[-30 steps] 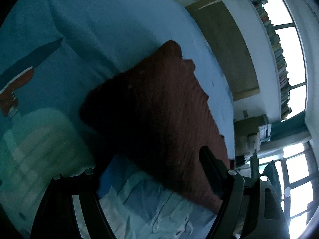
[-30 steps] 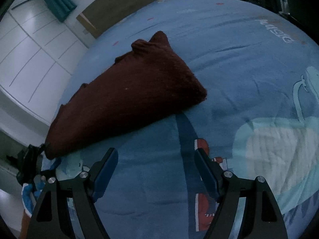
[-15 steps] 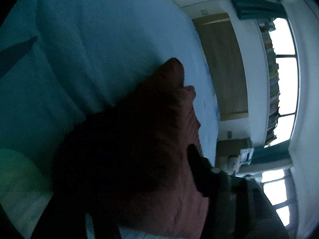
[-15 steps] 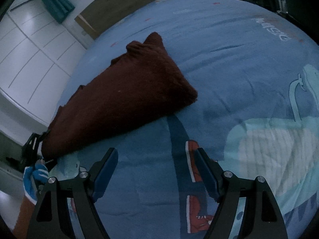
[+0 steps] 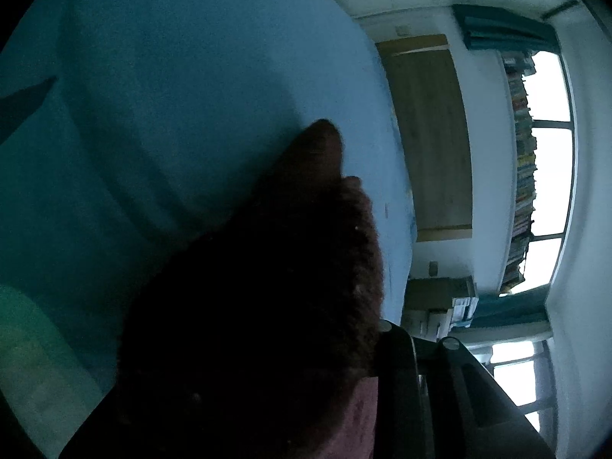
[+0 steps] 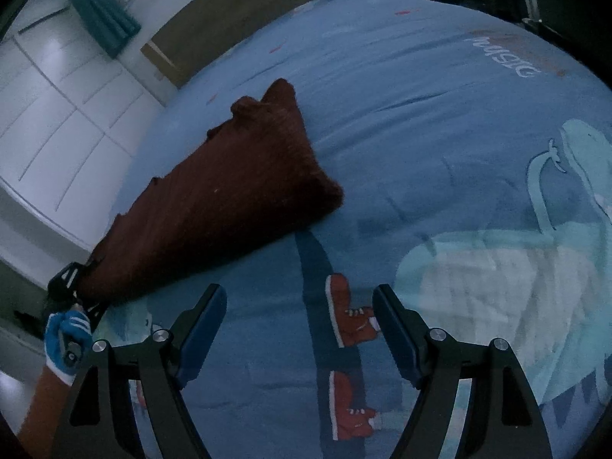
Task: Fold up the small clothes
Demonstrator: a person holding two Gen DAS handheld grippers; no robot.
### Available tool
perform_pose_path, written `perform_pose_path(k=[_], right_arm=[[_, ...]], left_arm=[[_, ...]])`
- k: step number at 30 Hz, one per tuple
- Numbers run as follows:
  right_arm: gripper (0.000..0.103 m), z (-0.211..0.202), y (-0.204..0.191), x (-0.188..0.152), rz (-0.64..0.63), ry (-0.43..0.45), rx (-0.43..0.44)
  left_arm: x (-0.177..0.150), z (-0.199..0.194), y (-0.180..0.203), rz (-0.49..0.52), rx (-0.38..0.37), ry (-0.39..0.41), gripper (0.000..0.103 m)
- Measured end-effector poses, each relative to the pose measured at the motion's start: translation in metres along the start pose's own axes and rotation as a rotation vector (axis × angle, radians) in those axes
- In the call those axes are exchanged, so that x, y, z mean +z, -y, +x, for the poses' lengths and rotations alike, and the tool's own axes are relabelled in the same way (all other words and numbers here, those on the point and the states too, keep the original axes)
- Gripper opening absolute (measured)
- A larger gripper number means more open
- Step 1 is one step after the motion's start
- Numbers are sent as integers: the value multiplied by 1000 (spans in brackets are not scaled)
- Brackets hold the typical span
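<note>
A dark red knitted garment [image 6: 229, 199] lies folded in a long wedge on the blue bedcover [image 6: 420, 114]. My left gripper [image 6: 72, 287] is at the wedge's near left corner, its jaws closing with the cloth bunched between them. In the left wrist view the garment [image 5: 267, 287] fills the lower middle. It hides most of the left gripper [image 5: 248, 375], and only one black finger [image 5: 397, 363] shows. My right gripper [image 6: 298, 298] hovers open over the printed cover, a little in front of the garment's long edge, with nothing between its blue pads.
The bedcover carries printed red shoes [image 6: 348, 317] and the word MUSIC [image 6: 505, 57]. A gloved hand [image 6: 65, 332] holds the left gripper. White wardrobe doors [image 6: 57, 126] and a wooden headboard [image 6: 244, 11] stand beyond the bed. Bright windows and book shelves [image 5: 524, 172] show past the bed's edge.
The left gripper pushed onto the garment's corner and its jaws narrowed around the cloth, which now covers its lower view. The right gripper shifted slightly and stays open.
</note>
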State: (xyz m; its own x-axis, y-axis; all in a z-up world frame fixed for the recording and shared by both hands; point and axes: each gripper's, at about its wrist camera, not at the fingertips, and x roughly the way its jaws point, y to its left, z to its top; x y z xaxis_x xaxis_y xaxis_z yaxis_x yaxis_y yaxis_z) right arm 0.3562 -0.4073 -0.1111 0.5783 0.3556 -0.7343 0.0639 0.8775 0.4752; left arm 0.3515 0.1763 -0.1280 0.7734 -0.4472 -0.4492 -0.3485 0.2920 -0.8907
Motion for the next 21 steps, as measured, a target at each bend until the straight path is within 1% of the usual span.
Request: perform_pose_path(k=[3, 11, 16, 21], right_arm=[[80, -4, 5, -1, 9, 4, 2], [80, -16, 18, -2, 47, 29, 26], [80, -28, 24, 1, 52, 59, 37], [80, -44, 35, 3, 68, 90, 39]], left_arm=[[-1, 4, 20, 44, 16, -4, 24], [-20, 17, 70, 104, 27, -12, 24], [-34, 30, 101, 114, 4, -34, 24], [-54, 51, 141, 135, -47, -80, 24]])
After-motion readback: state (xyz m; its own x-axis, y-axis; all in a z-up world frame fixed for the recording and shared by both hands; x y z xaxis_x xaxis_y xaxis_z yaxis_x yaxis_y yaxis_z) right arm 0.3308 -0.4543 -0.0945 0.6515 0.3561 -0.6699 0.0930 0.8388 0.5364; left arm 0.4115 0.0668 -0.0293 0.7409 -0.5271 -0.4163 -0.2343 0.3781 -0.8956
